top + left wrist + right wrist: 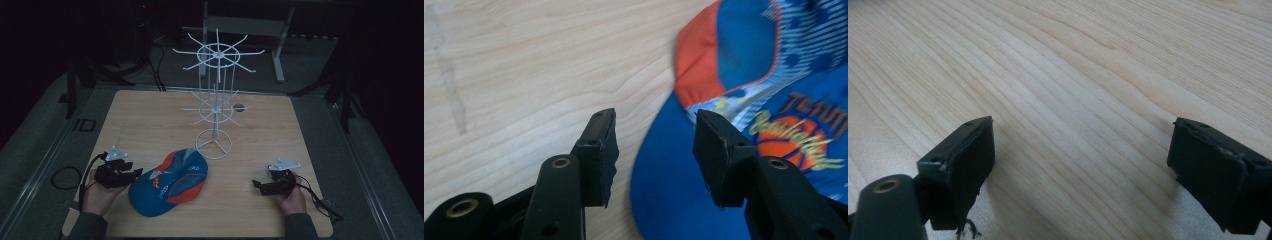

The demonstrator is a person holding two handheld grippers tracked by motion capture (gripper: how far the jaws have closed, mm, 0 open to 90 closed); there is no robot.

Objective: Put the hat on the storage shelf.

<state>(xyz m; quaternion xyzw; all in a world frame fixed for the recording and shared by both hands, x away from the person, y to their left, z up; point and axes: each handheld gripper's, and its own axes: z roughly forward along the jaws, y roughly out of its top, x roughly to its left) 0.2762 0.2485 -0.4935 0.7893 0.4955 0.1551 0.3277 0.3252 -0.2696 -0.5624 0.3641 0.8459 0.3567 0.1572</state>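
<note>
Cap (169, 184) on table (260, 120), before rack (215, 100), between left gripper (134, 175) and right gripper (258, 184).

Cap (744, 100): cut off by the right and bottom edges of the left gripper view; crown panel blurred; printed wording partly covered by one jaw and not fully legible.
Left gripper (656, 150): rear body cut off by the bottom edge.
Right gripper (1080, 165): far jaw cut off at the right edge.
Wire rack (216, 100): hook tips too thin to be told apart in the high view.
Surroundings: too dark beyond the table (150, 115) to be identified.
</note>
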